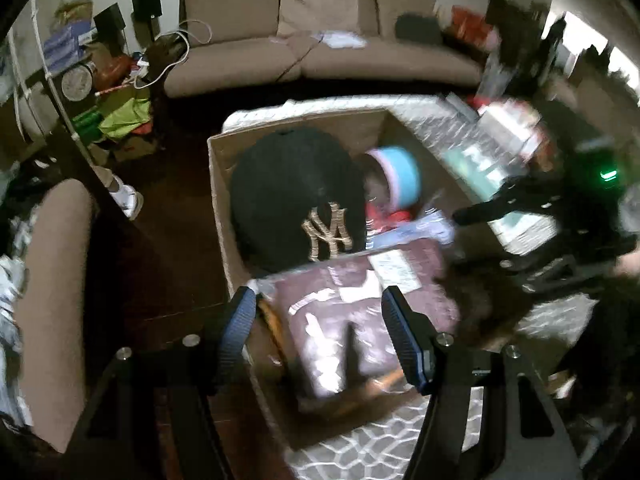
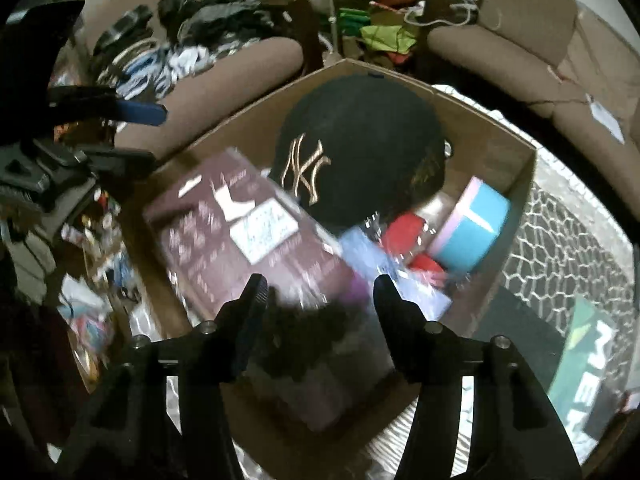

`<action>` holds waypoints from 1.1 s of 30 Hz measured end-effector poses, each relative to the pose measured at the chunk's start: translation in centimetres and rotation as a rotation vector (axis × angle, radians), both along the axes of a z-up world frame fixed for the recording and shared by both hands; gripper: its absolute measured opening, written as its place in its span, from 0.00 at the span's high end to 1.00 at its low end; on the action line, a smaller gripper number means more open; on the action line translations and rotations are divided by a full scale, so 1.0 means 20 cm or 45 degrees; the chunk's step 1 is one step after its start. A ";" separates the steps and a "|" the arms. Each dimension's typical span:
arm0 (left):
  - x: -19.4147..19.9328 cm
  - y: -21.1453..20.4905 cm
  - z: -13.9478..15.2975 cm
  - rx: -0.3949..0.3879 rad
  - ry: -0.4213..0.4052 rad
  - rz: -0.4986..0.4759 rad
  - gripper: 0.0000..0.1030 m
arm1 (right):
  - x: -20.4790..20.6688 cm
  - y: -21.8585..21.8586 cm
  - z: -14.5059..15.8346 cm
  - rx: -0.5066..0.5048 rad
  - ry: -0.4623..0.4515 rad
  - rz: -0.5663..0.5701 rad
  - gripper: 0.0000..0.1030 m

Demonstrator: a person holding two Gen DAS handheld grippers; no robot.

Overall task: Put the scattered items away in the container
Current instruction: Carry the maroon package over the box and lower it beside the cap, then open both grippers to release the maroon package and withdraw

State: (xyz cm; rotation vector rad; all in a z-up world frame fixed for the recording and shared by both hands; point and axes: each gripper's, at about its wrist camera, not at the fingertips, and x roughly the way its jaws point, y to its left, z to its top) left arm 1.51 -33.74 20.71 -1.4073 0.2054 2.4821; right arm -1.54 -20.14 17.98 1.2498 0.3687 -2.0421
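A cardboard box point(image 1: 218, 184) point(image 2: 516, 168) holds a black NY cap point(image 1: 296, 200) point(image 2: 360, 148), a maroon plastic-wrapped packet point(image 1: 352, 304) point(image 2: 240, 232), a blue and pink roll point(image 1: 400, 168) point(image 2: 472, 232) and red items point(image 2: 408, 228). My left gripper point(image 1: 320, 320) is open and empty above the maroon packet. My right gripper point(image 2: 320, 304) is open above the box's near end; a dark blurred thing point(image 2: 304, 332) lies between its fingers, and I cannot tell what it is. The right gripper also shows in the left wrist view point(image 1: 480, 208), the left gripper in the right wrist view point(image 2: 136, 128).
The box stands on a patterned rug point(image 1: 368, 452) point(image 2: 560, 240). A green book point(image 2: 584, 376) lies on the rug beside the box. Brown sofas point(image 1: 320, 32) point(image 2: 224, 80) surround it, one piled with clothes point(image 2: 192, 24). Clutter sits in the corner point(image 1: 116, 92).
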 end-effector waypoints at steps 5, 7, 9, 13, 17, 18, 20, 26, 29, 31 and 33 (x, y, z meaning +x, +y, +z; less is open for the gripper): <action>-0.06 0.08 -0.24 -0.136 -0.139 -0.009 0.36 | -0.01 -0.11 -0.09 0.040 -0.005 0.034 0.50; -0.04 0.07 -0.25 -0.108 -0.165 0.002 0.36 | -0.01 -0.11 -0.11 0.024 0.000 0.045 0.48; -0.02 0.07 -0.27 -0.073 -0.205 -0.007 0.36 | -0.01 -0.10 -0.13 0.004 0.005 0.042 0.46; 0.01 0.06 -0.30 -0.084 -0.257 0.018 0.35 | 0.01 -0.08 -0.15 -0.006 -0.002 0.053 0.44; 0.02 0.04 -0.20 -0.046 -0.211 0.077 0.35 | 0.00 0.06 -0.02 -0.118 -0.016 -0.012 0.44; 0.04 0.05 -0.16 -0.046 -0.184 0.087 0.35 | 0.00 0.12 0.03 -0.158 -0.011 -0.036 0.43; 0.08 0.08 -0.05 -0.033 -0.107 0.093 0.35 | 0.01 0.28 0.14 -0.210 0.020 -0.086 0.42; 0.24 0.46 0.19 0.017 0.094 0.004 0.32 | 0.11 0.92 0.32 -0.246 0.162 -0.292 0.25; 0.30 0.74 0.21 0.078 0.184 -0.042 0.30 | 0.16 1.22 0.27 -0.197 0.174 -0.407 0.25; 0.31 0.94 0.19 0.092 0.219 -0.072 0.30 | 0.19 1.41 0.21 -0.171 0.159 -0.476 0.25; 0.31 1.13 0.15 0.108 0.229 -0.092 0.30 | 0.21 1.59 0.14 -0.146 0.144 -0.536 0.25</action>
